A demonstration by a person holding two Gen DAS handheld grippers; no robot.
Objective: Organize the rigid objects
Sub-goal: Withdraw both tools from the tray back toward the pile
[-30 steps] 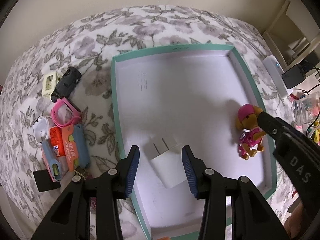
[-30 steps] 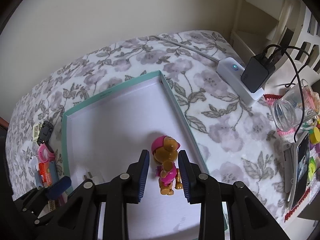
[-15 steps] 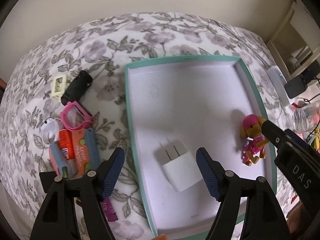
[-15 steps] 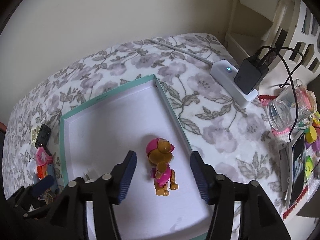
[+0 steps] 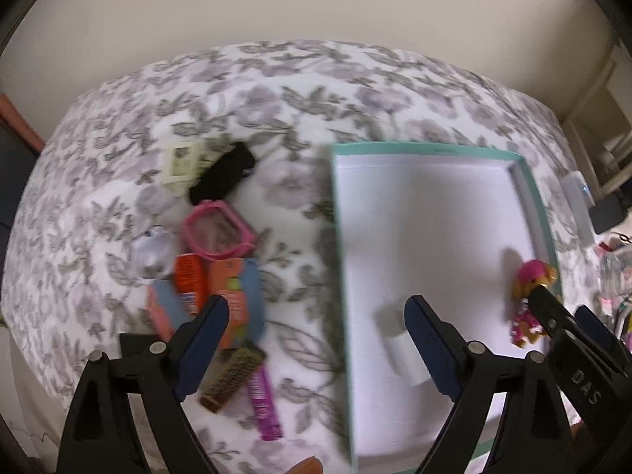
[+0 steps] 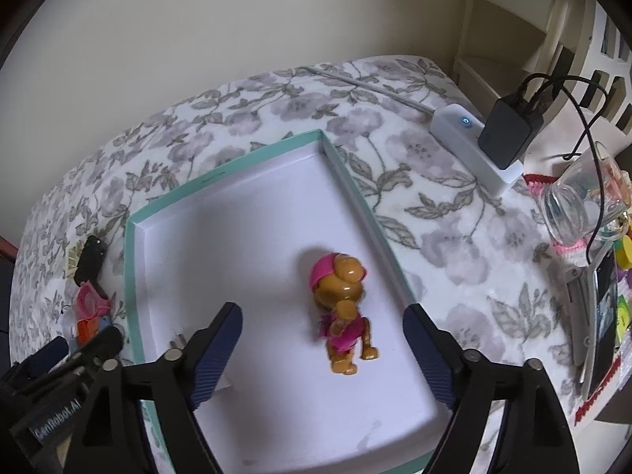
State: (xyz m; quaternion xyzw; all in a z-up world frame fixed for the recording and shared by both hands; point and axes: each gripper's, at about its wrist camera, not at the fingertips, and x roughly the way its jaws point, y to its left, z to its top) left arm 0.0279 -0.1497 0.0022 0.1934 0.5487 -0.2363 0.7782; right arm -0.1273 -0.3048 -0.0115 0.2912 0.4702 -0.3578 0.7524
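A shallow teal-rimmed white box [image 5: 434,150] [image 6: 225,170] lies on a floral cloth. In it are a white plug adapter [image 5: 403,351] and a pink-and-brown toy dog [image 6: 341,308] [image 5: 531,300]. My left gripper [image 5: 316,339] is open and empty, over the box's left rim, with the adapter by its right finger. My right gripper [image 6: 324,347] is open wide and empty, with the dog lying free between its fingers. Left of the box is a pile: a black case [image 5: 223,175], a pink frame [image 5: 217,231], orange packets [image 5: 213,292], a brown bar [image 5: 233,375].
A white power strip [image 6: 474,146] with a black charger [image 6: 509,130] and cable lies at the right. A glass jar [image 6: 580,201] and a phone [image 6: 600,316] sit at the far right. A wall runs behind the table.
Both grippers opened wide, letting go of the adapter and the toy dog inside the box. The left gripper drew back and swung left toward the pile.
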